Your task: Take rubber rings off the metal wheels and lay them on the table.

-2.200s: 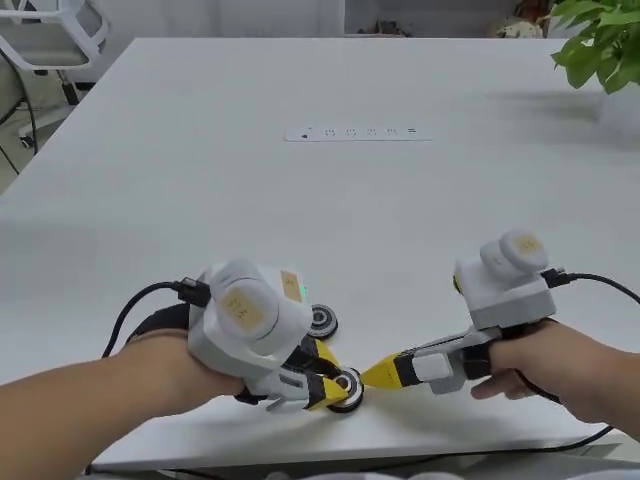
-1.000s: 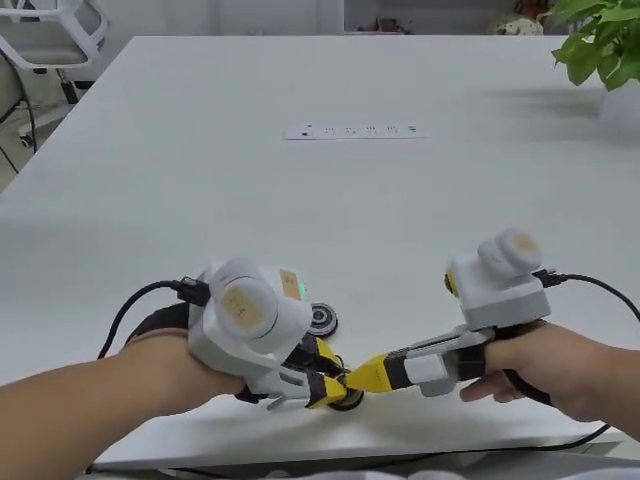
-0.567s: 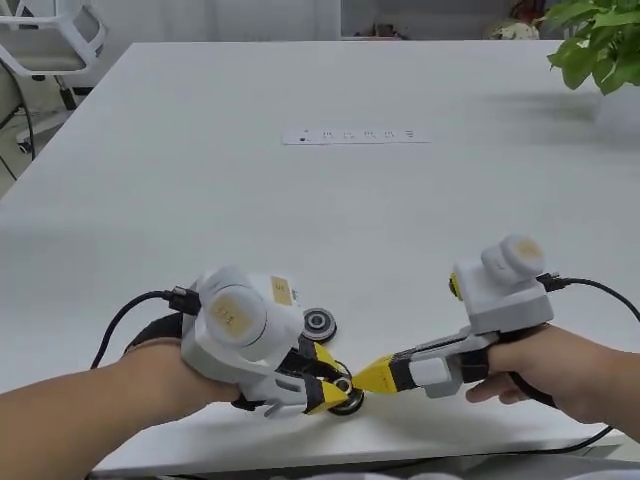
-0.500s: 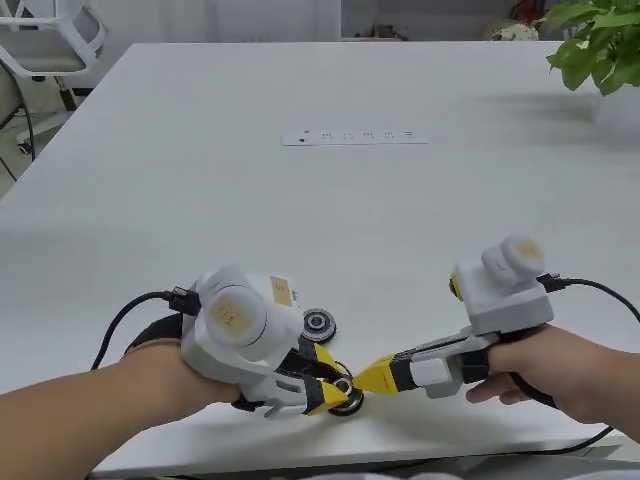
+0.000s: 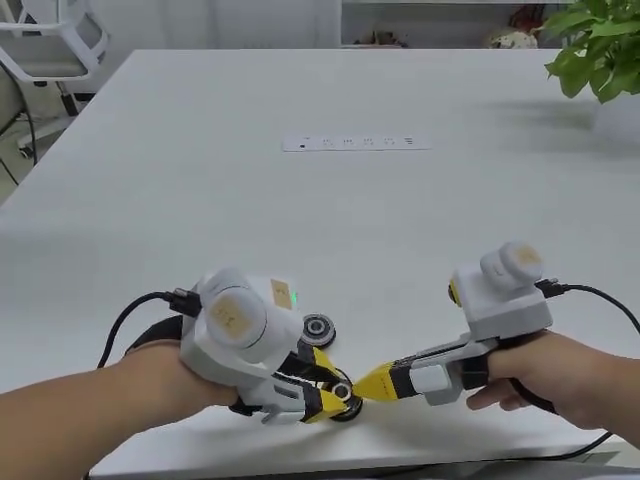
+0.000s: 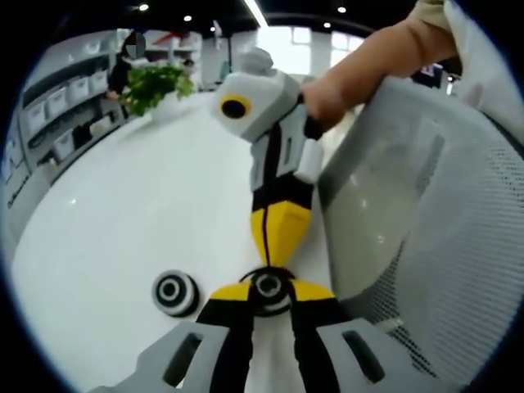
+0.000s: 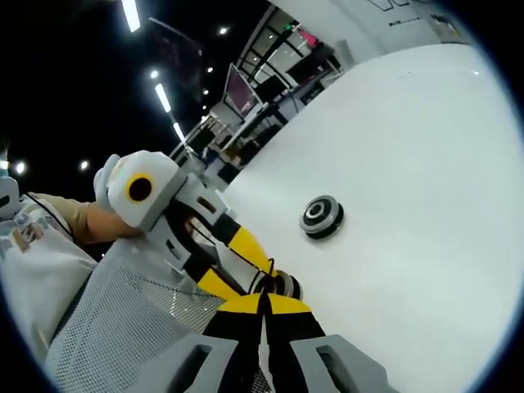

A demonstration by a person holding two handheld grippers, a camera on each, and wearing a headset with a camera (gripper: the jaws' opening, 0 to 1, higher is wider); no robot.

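Sitting between the left gripper (image 6: 272, 292) jaws is a wheel (image 6: 268, 284).

A power strip (image 5: 357, 144) is seen at the white table's (image 5: 420, 230) far middle; a metal wheel (image 5: 318, 327) and a second wheel (image 6: 268, 285) are found by the near edge.

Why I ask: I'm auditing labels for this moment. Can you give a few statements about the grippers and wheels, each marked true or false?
1. The left gripper clamps a metal wheel between its jaws. True.
2. The right gripper has its jaws spread wide. False: they are shut together, tips at the clamped wheel.
3. A second wheel lies on the table, apart from both grippers' jaws. True.
4. The plant stands at the table's near left corner. False: it is at the far right.
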